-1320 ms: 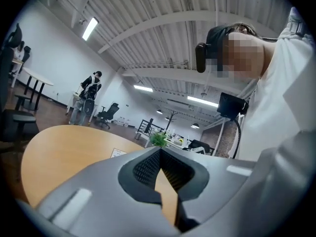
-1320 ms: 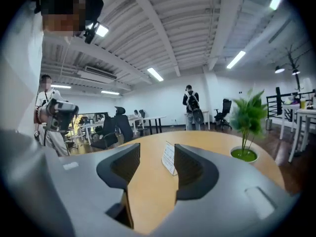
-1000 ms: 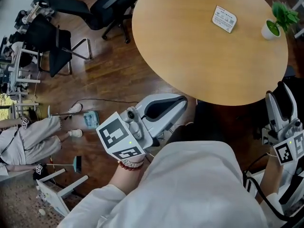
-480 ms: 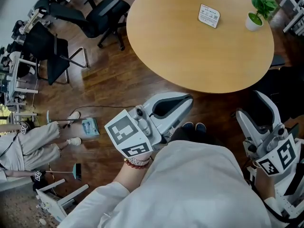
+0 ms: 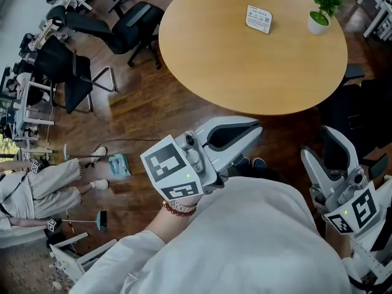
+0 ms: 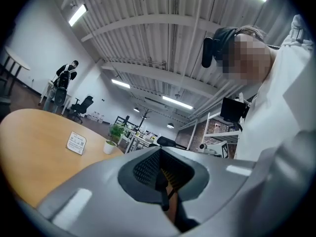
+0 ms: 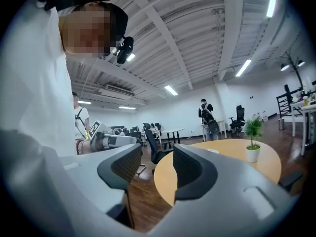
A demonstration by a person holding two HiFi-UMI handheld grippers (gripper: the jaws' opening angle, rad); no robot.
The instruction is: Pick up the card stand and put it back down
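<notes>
- Left tool (image 5: 252,132): pressed together, pinches nothing, pads meeting along a thin dark seam in the left gripper view (image 6: 162,174); hangs beyond the near edge of the worktop (image 5: 233,72), above the dark wooden floor (image 5: 141,115).
- Right tool (image 5: 318,146): spread and closing, only air between the ribbed pads in the right gripper view (image 7: 157,169); sits off the worktop past its near right edge, well apart from everything on it.
- Card stand (image 5: 259,19): stands untouched on the round wooden worktop near the far edge, right of the middle; shows a white printed face, also seen from the left gripper view (image 6: 76,142).
- Potted plant (image 5: 321,8): small white pot with green leaves, near the far right edge of the worktop, just beside the card stand on its right, not touching; visible in both gripper views (image 6: 112,138) (image 7: 253,142).
- Marker cubes (image 5: 171,175): one at the back of each tool, above a white sleeve (image 5: 245,237); red bead bracelet (image 5: 176,211) at the left wrist.
- Office chairs (image 5: 131,14): black, on the floor off the left edge of the worktop.
- Seated person (image 5: 37,185): in light clothes, at the far left of the floor.
- Standing person (image 7: 207,115): carries a backpack, well beyond the worktop, also in the left gripper view (image 6: 61,80).
</notes>
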